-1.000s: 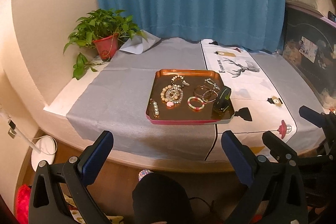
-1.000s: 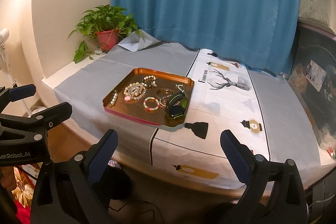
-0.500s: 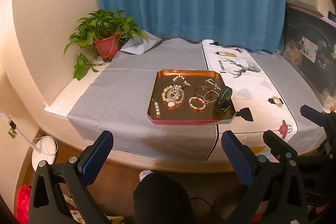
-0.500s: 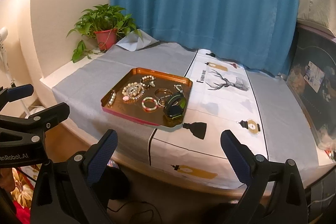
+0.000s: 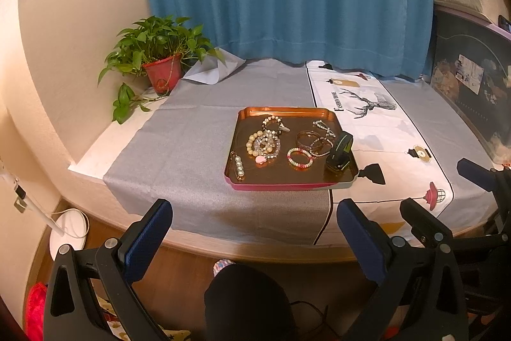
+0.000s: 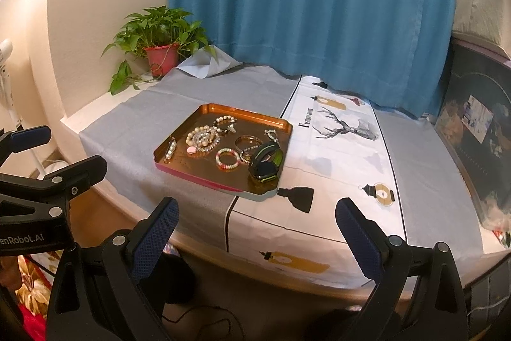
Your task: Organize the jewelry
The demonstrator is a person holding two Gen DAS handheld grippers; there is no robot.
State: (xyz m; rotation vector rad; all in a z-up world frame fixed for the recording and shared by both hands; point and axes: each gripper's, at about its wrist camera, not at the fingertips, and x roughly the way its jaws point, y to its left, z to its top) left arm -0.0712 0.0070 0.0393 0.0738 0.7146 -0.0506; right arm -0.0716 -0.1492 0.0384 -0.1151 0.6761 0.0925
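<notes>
Copper tray [image 5: 346, 176] on table: bead bracelets [image 5: 263, 143], bangles [image 5: 312, 141], pearl pin [image 5: 239, 165], black-green smartwatch [image 5: 339, 151]. Left gripper [image 5: 254, 240] and right gripper [image 6: 255, 232] jaws spread, empty.

Tray [image 5: 289, 184]: the beaded pieces overlap in a cluster [image 5: 263, 144]; cannot tell where one strand ends and the next begins. Clasp piece [image 5: 324, 127] at the tray's far right is too small to identify. Dark band [image 6: 266, 163] covers the tray's near-right corner in the right view. Right of the tray, the dark panel [image 5: 472, 85] is cut by the frame edge and its pictures are blurred. Below the tray, the bench [image 5: 255, 250] front is partly hidden by a black shape [image 5: 249, 299].
</notes>
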